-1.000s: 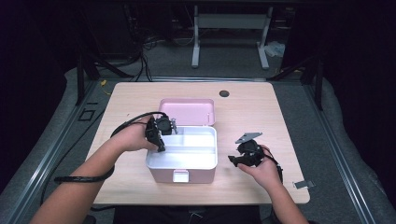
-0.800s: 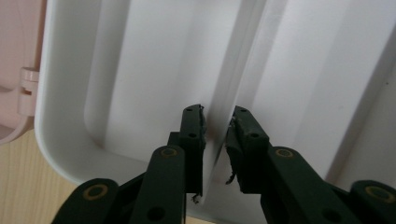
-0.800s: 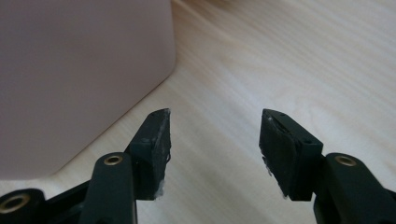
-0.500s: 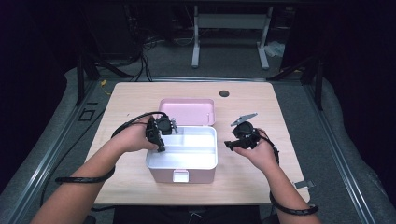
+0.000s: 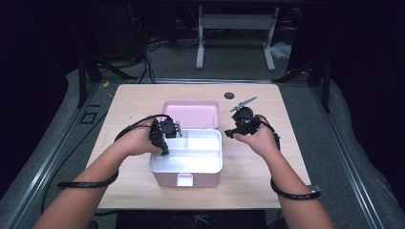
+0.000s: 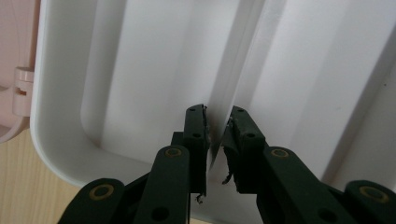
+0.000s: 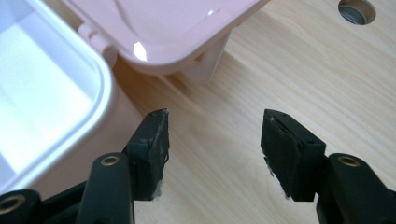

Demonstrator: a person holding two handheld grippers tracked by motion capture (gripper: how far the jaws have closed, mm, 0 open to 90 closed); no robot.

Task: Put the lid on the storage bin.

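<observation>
A pink box (image 5: 186,179) stands mid-table with its lid (image 5: 191,113) folded open behind it. A white tray (image 5: 198,162) sits in the box. My left gripper (image 5: 161,137) reaches into the tray's left end. In the left gripper view it (image 6: 217,116) is shut on the tray's thin upright divider (image 6: 236,65), one jaw on each side. My right gripper (image 5: 239,126) hovers at the box's right rear corner. In the right gripper view it (image 7: 212,122) is open over bare wood, with nothing between its jaws, beside the lid's corner (image 7: 187,28) and the tray's rim (image 7: 100,79).
The wooden table (image 5: 258,186) has a round hole (image 5: 229,95) near its back edge, which the right gripper view shows at upper right (image 7: 357,10). Cables trail from both grippers off the front. Dark floor and metal frames surround the table.
My right gripper has travelled from the table's front right toward the back, up to the box's right rear corner. The left gripper has stayed on the divider.
</observation>
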